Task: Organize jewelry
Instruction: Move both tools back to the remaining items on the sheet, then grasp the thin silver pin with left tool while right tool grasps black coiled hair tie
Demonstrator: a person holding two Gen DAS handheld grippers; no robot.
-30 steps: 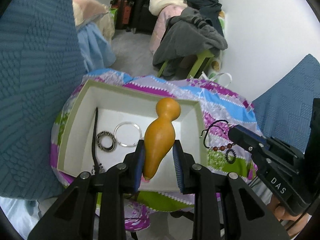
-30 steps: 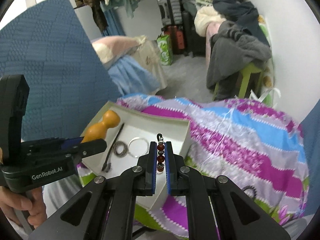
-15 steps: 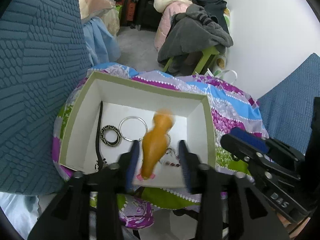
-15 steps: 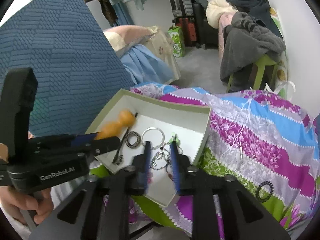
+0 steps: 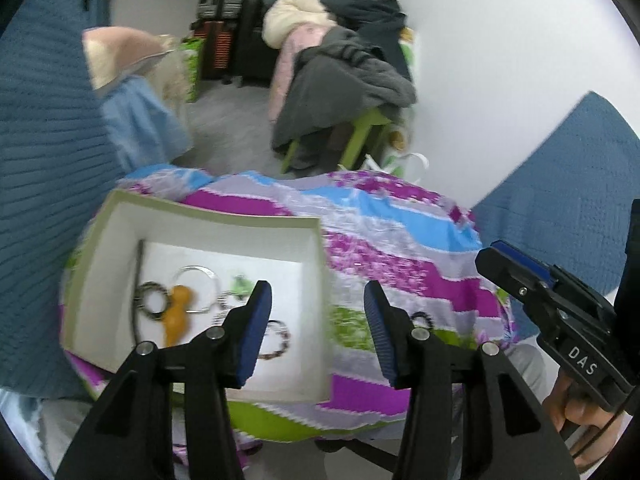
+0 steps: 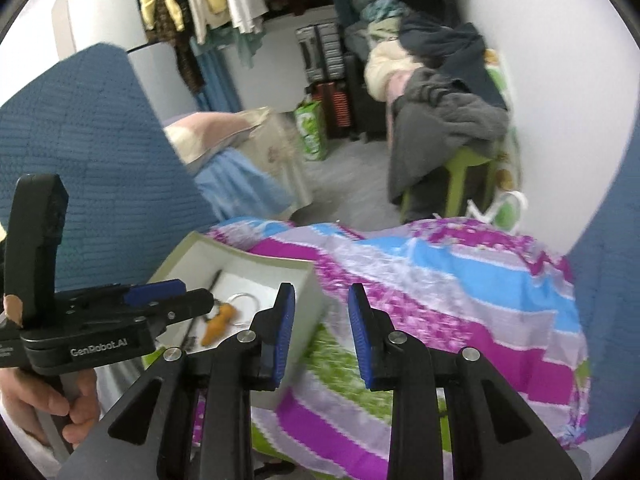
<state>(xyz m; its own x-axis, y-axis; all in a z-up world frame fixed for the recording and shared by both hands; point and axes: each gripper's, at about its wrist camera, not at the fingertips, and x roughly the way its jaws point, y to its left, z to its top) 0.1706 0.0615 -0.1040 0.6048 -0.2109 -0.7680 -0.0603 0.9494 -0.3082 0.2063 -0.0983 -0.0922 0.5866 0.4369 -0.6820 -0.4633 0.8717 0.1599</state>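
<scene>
While both hand-held tools are hanging over the patterned cloth (image 5: 400, 240), the white box (image 5: 224, 222) with its green rim is sitting toward the cloth's left edge, already holding most of the jewelry. The left gripper (image 5: 316, 328) is standing released, blue ribbed pads well apart and nothing between them; the right gripper (image 6: 321, 336) is likewise released and empty, its gap narrower.

Inside the box: an orange gourd-shaped pendant (image 5: 178, 314), smooth and glossy, is lying on its side near the left wall with its long axis running roughly front to back; a thin silver hoop (image 5: 196, 280) and a dark patterned ring (image 5: 151, 300) are touching or overlapping it; a beaded bracelet (image 5: 276, 340) is lying near the front right corner, partly hidden by the left gripper's finger; a black cord (image 5: 139, 280) is running along the left wall.

One small dark beaded ring (image 5: 424, 320) is lying outside, on the cloth just right of the box, near the front edge. It appears to be the piece remaining. It is lying just past the left gripper's right finger; the right gripper looks about as near, so either could take it. Being flat and thin on soft fabric, it will likely need a low pinch across its rim
</scene>
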